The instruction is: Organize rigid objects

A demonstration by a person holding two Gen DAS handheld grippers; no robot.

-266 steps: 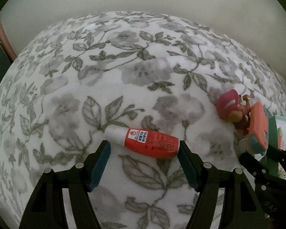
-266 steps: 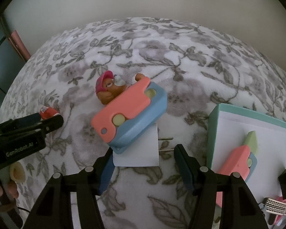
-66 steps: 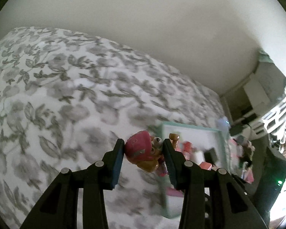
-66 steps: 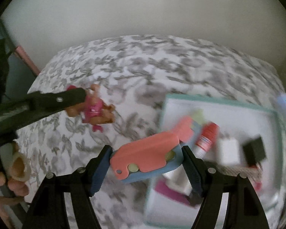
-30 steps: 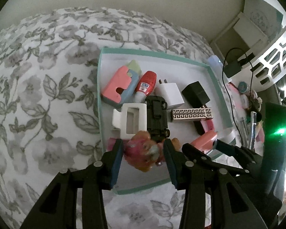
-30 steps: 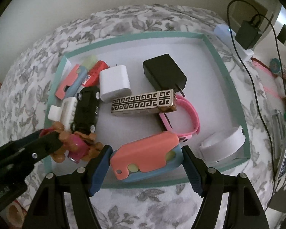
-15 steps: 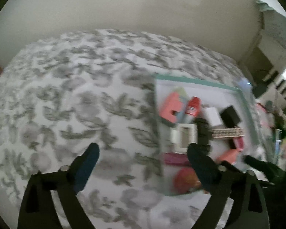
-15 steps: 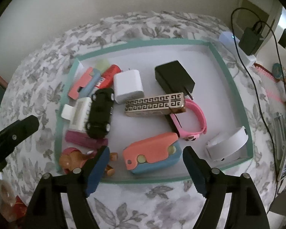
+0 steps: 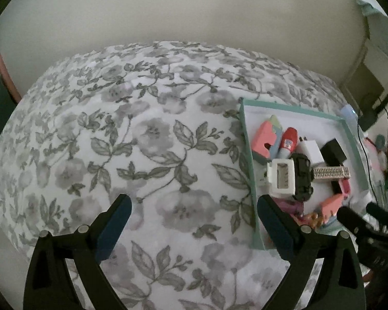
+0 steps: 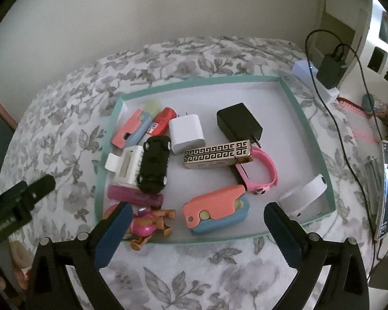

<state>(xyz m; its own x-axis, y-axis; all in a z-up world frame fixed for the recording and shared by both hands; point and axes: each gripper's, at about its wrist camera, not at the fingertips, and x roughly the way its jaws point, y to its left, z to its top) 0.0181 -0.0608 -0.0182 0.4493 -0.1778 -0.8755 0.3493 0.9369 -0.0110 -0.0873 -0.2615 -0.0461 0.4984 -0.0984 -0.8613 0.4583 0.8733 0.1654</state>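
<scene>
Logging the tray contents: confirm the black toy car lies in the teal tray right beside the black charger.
Not quite. The black toy car lies in the teal tray beside the white charger; the black charger sits apart, as the right wrist view shows.

dim, flat light | fisheye-bent edges, dark corners | slight blur

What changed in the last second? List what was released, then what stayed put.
Left gripper let go of the pink toy figure; right gripper, jaws opening, released the coral-and-blue case. Both now lie in the teal tray. The black toy car, chargers and patterned box stayed put.
</scene>
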